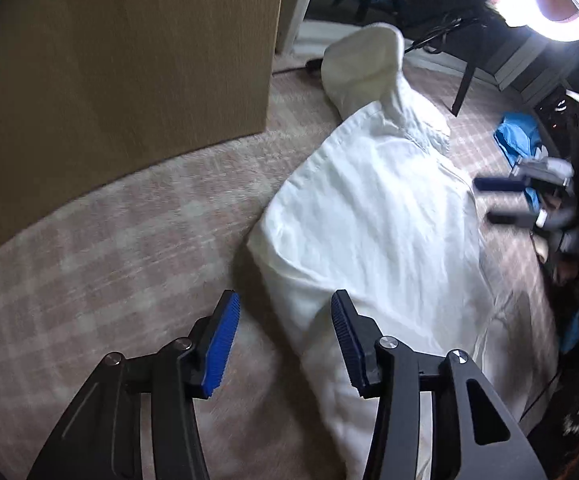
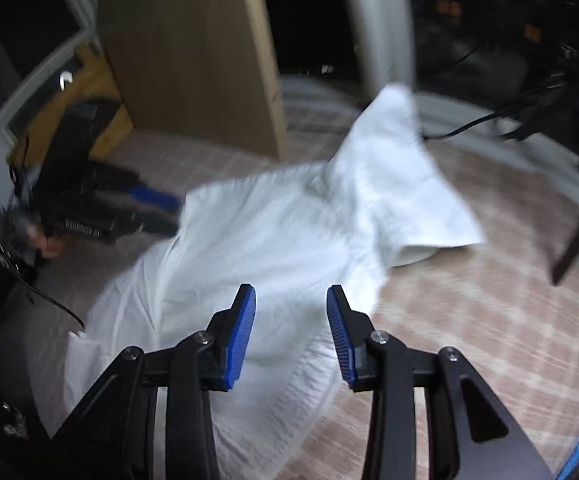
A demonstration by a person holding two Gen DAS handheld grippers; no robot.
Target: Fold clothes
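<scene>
Under my left claw (image 1: 285, 340), jaws parted and empty, lies the white garment (image 1: 373, 216): soft, light; I'd pinch its hem.

My room was dim; the only strong light was a ring lamp (image 1: 549, 0) blown out to white glare at my left camera's upper right. Both views were motion-blurred, the white garment (image 2: 289, 220) smeared. Fisheye distortion bent the edges, and the corners fell black.
</scene>
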